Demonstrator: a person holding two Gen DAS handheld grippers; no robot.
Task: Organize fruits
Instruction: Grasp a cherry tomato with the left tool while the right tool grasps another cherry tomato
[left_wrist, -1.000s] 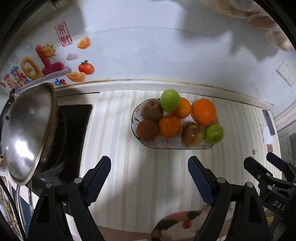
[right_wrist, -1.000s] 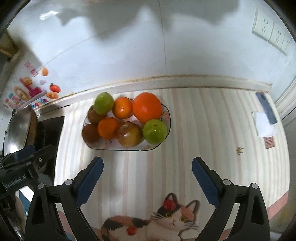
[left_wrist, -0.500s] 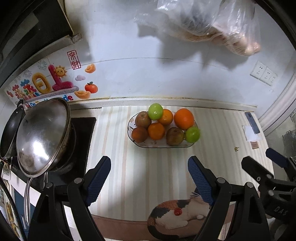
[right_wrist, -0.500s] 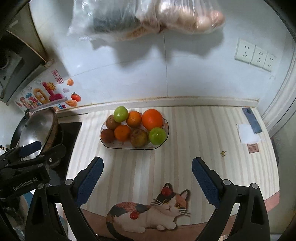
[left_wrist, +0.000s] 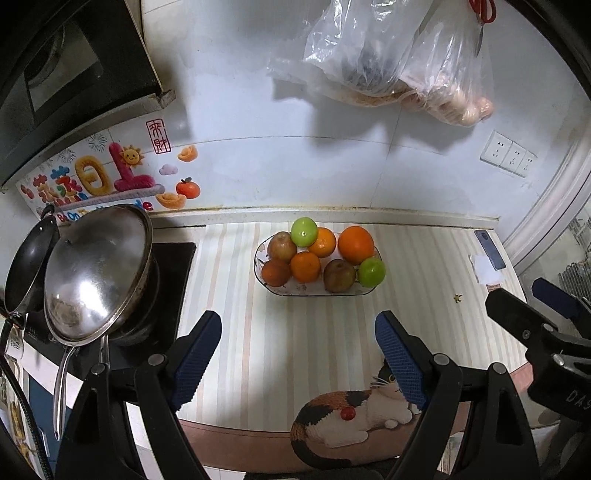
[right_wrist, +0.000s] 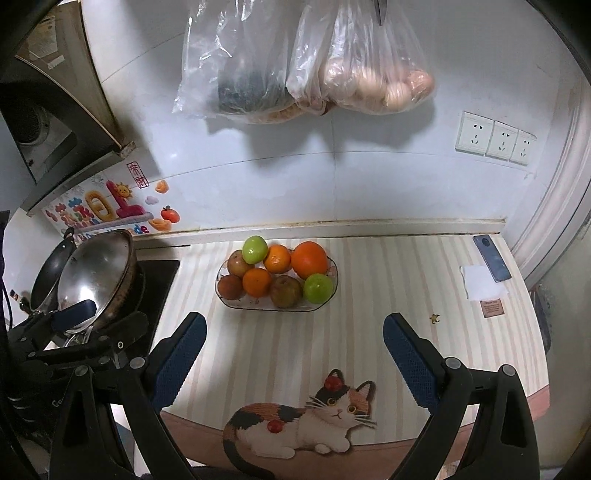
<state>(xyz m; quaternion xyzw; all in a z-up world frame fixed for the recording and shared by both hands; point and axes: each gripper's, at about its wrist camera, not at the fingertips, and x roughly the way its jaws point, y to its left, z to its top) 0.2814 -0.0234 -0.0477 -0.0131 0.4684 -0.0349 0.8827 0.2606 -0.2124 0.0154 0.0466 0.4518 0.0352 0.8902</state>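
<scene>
Hovering over the striped counter (right_wrist: 388, 280), both claws gape wide and empty; left gripper (left_wrist: 297, 354), right gripper (right_wrist: 293, 356). Fruit bowl (right_wrist: 236, 303) sits well ahead between the fingers; big orange (right_wrist: 309, 259), green apples (right_wrist: 318, 288) on top.

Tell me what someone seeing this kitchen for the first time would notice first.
Probably the fruit bowl in the middle of the striped counter, piled with oranges, green and brownish fruit. Next, the plastic bags hanging on the wall above it, and the steel wok tilted on the stove at the left.
</scene>
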